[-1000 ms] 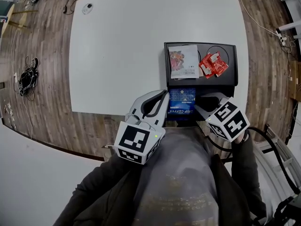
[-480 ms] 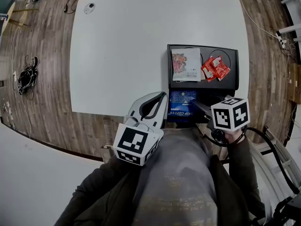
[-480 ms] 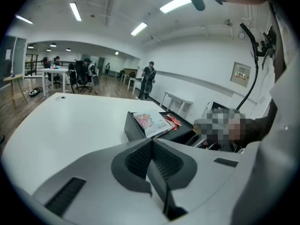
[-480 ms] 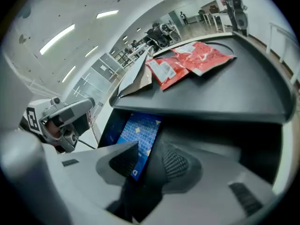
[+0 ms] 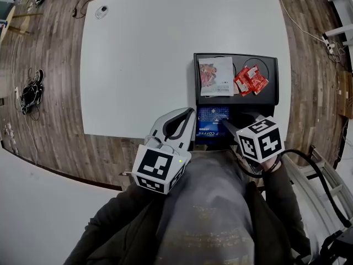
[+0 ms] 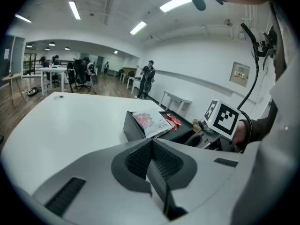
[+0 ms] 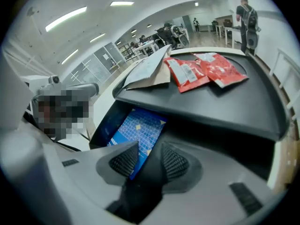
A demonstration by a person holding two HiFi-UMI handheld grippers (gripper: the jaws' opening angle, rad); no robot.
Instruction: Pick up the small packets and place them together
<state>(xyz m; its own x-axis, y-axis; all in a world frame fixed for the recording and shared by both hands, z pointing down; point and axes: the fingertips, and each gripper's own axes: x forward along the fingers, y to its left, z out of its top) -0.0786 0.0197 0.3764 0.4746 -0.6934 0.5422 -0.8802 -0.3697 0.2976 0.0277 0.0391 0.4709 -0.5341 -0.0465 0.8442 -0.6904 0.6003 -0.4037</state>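
Right gripper (image 7: 150,146) at the lower slot of the black tray (image 5: 270,95), with loads of free white table (image 5: 138,65) to the left

The tray sits at the near right corner of the table, tight to both edges, with wood floor (image 5: 49,93) just past them. The only other thing on the table is a small round thing (image 5: 101,11) way off at the far left corner. I count four packets. Two red packets (image 5: 251,79) overlap beside one white packet (image 5: 215,76) on the top shelf, and one blue packet (image 5: 213,120) lies in the slot underneath. The shelf overhangs that slot, so it's cramped. The right jaws have just been opening and stand apart, with the blue packet's near corner between them, not pinched. The left gripper (image 5: 190,110) hangs at the near table edge just left of the tray, jaws together on nothing.
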